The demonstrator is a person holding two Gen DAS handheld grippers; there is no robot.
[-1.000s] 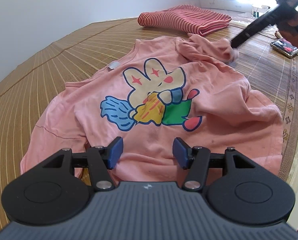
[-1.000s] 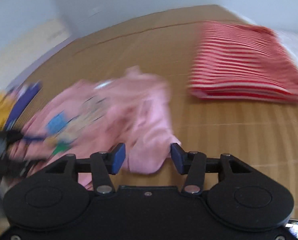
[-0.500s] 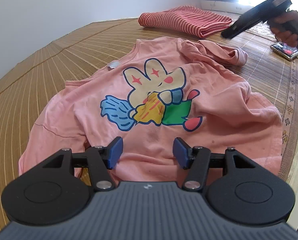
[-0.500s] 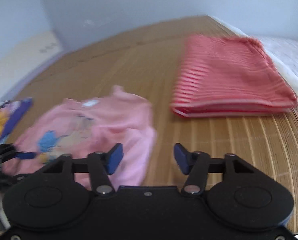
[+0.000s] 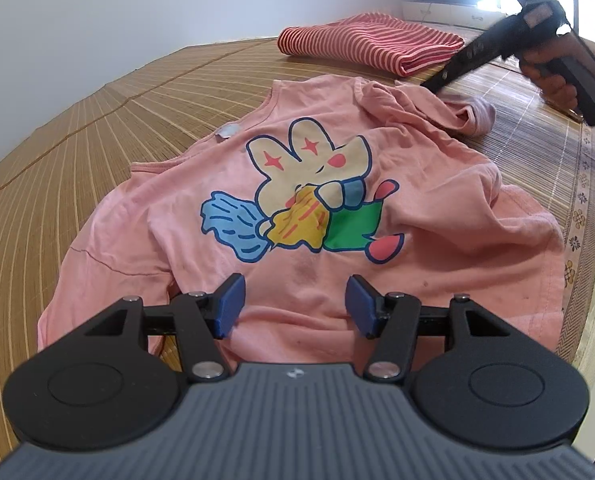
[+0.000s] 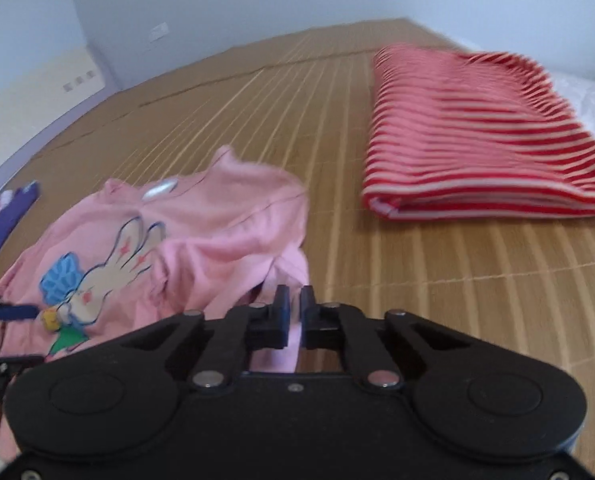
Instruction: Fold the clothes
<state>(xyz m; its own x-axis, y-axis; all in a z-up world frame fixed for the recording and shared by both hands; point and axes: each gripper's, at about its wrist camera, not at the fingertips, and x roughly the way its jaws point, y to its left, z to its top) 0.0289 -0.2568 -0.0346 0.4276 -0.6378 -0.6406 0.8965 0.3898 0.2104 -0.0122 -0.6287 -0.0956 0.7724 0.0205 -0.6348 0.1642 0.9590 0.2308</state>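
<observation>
Pink kid's tee (image 5: 337,200) w/ the bunny print (image 5: 305,192) is lying face up on the bamboo mat (image 5: 97,120), mostly spread but rumpled on your right side. Your right claw (image 6: 294,304) is clamped down on the bunched sleeve (image 6: 287,268) at that far right corner; a bit of pink cloth shows between the pads, so it looks like a real grip, tho the view's a little blurry. Left claw (image 5: 293,308) is released, jaws apart, hovering just over the bottom hem (image 5: 297,320), nothing in it.

What matters for the next bit, imo: the sleeve sits at the top right of the shirt, and the shirt's long axis runs from the hem by your left claw up to the collar tag (image 5: 227,131). So the right hand is the one near it; prob pull the sleeve outward to flatten or bring it across the chest.

Folded red striped top (image 6: 477,136) is well apart, further up the mat.
</observation>
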